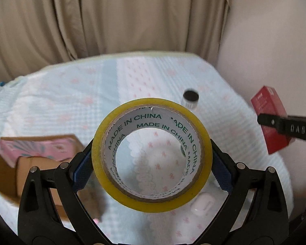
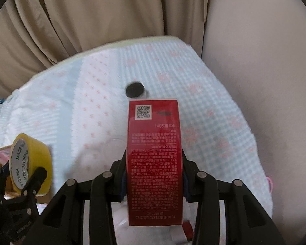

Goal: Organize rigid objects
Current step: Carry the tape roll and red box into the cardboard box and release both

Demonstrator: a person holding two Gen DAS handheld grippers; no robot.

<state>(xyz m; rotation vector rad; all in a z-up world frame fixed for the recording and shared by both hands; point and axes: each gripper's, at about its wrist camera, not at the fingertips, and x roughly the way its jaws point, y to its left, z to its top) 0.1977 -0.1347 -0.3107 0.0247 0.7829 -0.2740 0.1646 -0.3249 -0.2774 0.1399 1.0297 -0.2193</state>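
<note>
My left gripper [image 1: 152,163] is shut on a yellow tape roll [image 1: 193,120] and holds it upright above the bed; the roll also shows in the right wrist view [image 2: 37,153]. My right gripper [image 2: 154,179] is shut on a red carton [image 2: 154,143] with white print and a QR code, held above the bed; the carton shows at the right of the left wrist view [image 1: 269,110]. A small black-capped jar [image 1: 190,98] stands on the bedspread beyond both grippers; it also shows in the right wrist view [image 2: 135,89].
An open cardboard box [image 1: 6,173] with a pink packet [image 1: 36,149] inside sits on the left of the bed. A small pale pink case [image 1: 203,203] lies below the tape roll. Beige curtains [image 1: 112,16] and a wall [image 1: 265,30] stand behind the bed.
</note>
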